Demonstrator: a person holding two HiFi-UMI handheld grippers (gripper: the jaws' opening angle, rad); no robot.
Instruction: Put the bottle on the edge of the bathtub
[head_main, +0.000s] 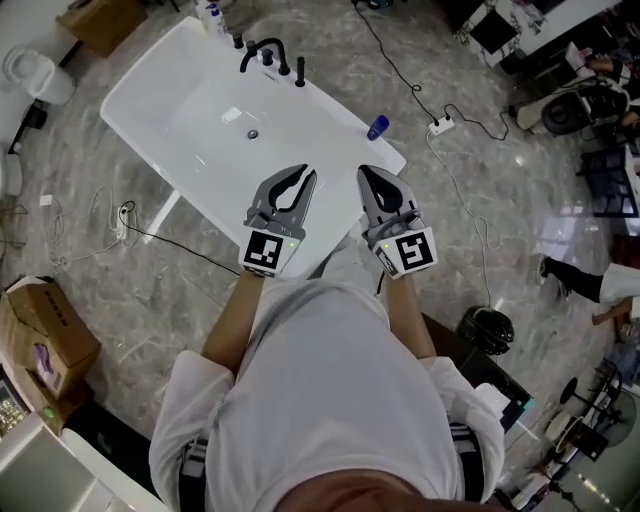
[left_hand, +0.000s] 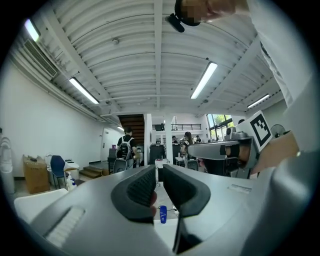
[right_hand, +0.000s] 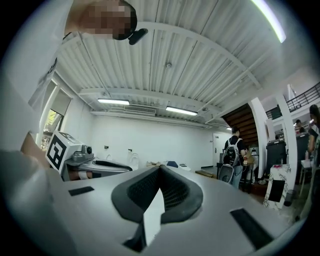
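Note:
A small blue bottle (head_main: 377, 127) lies on the right edge of the white bathtub (head_main: 160, 80). In the left gripper view the blue bottle (left_hand: 163, 214) shows below the jaws, far off. Both grippers hang side by side over the tub's near end, short of the bottle. My left gripper (head_main: 303, 176) (left_hand: 159, 167) has its jaws a narrow gap apart with nothing between them. My right gripper (head_main: 366, 173) (right_hand: 160, 169) is shut, pads together, holding nothing.
A black faucet (head_main: 268, 55) stands on the tub's far edge, with a drain (head_main: 252, 133) in the basin. A power strip (head_main: 440, 125) and cables lie on the marble floor to the right. A cardboard box (head_main: 40, 335) sits at the left.

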